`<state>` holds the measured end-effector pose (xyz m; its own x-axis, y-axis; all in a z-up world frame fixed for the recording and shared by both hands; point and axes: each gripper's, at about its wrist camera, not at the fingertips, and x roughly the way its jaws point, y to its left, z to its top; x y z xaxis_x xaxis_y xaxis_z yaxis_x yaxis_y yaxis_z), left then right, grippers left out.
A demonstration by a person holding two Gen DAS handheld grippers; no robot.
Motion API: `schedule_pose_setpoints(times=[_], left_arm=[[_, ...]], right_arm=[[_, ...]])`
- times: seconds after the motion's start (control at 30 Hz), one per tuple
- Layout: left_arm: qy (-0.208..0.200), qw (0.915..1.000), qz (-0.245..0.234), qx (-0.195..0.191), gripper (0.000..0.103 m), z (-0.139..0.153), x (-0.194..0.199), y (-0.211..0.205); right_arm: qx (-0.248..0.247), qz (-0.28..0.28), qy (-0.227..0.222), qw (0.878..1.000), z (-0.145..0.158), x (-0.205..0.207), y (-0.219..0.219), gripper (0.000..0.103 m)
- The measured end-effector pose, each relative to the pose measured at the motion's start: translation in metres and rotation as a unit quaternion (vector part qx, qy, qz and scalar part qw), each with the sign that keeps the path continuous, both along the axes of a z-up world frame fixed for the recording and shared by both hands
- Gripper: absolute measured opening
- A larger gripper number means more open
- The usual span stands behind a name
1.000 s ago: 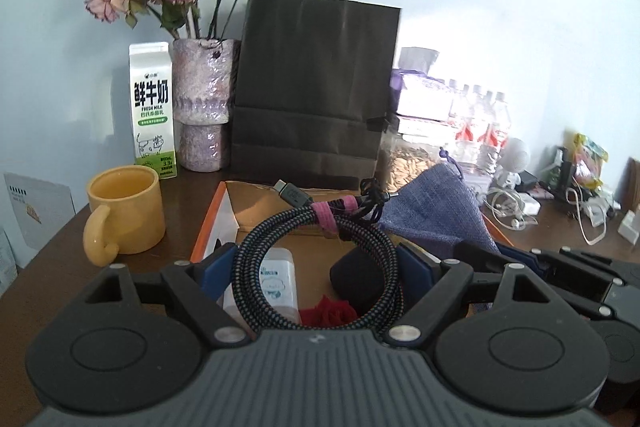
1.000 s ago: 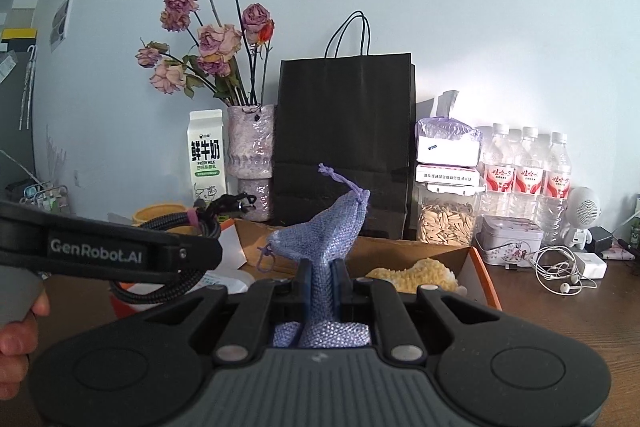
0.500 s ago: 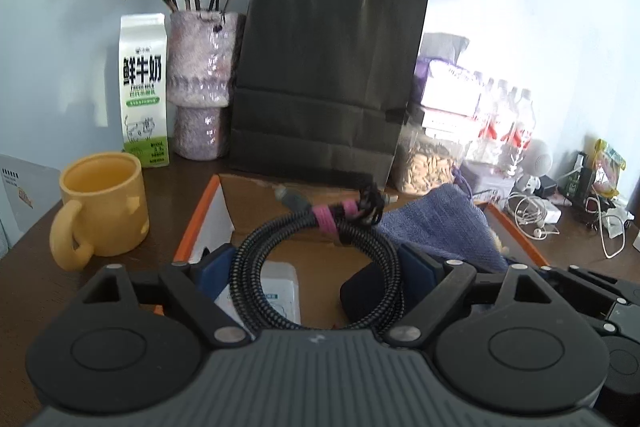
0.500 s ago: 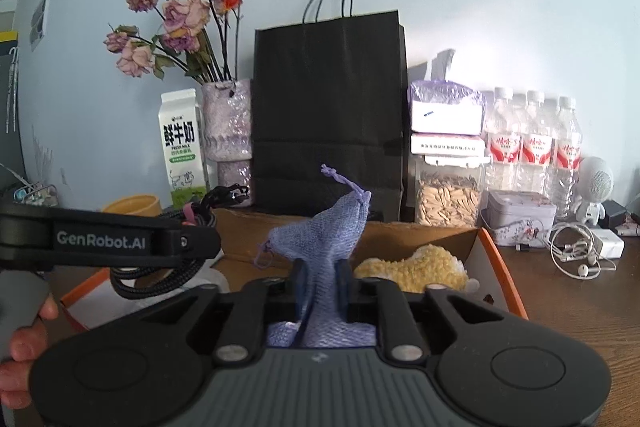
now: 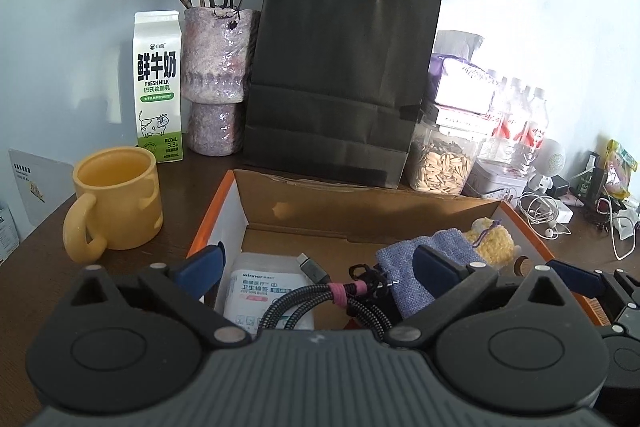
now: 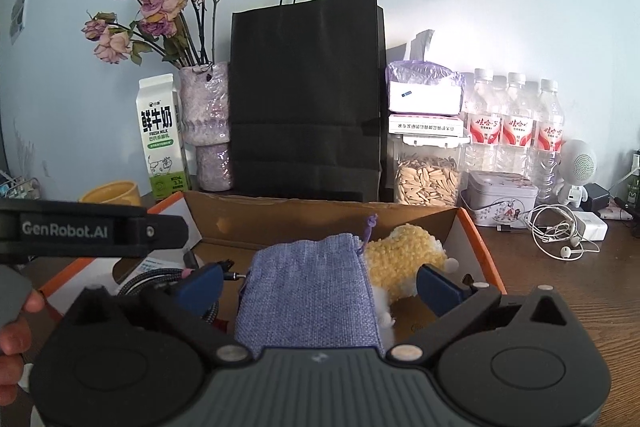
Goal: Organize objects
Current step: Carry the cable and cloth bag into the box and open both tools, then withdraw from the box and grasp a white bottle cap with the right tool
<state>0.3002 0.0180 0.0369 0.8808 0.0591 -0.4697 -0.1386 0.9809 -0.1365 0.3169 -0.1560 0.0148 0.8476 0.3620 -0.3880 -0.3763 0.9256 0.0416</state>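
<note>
Both grippers are opening, nothing pressed: the left gripper (image 5: 320, 267) spreads its fingers around the cable (image 5: 320, 301) lying on a cotton-bud pack (image 5: 264, 291) in the box (image 5: 224, 203), and the right gripper (image 6: 320, 281) stands wide around the pouch (image 6: 308, 291) lying there. Beyond the right fingers a yellow plush toy (image 6: 404, 259) lies against the pouch, half hidden in the left view. A black bag (image 5: 340, 75) blocks the view behind the box, a mug (image 5: 116, 195) sits left of it on the table (image 6: 560, 287), and the cable's near loop is cut off.
</note>
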Motion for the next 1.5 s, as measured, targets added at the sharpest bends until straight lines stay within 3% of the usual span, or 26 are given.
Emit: schedule_pose_setpoints(times=[0.47, 0.8, 1.5], left_arm=[[-0.010, 0.9998, -0.015, 0.006, 0.103, 0.008, -0.023, -0.006], [-0.018, 0.9991, -0.034, 0.017, 0.103, 0.009, -0.066, -0.014], [0.029, 0.9980, -0.039, 0.041, 0.103, -0.013, -0.138, -0.008]], right_arm=[[-0.012, 0.005, -0.008, 1.000, 0.008, -0.023, -0.011, 0.103], [-0.016, 0.009, -0.007, 1.000, 0.013, -0.057, -0.032, 0.103], [-0.074, 0.019, 0.047, 0.996, -0.022, -0.135, -0.081, 0.103]])
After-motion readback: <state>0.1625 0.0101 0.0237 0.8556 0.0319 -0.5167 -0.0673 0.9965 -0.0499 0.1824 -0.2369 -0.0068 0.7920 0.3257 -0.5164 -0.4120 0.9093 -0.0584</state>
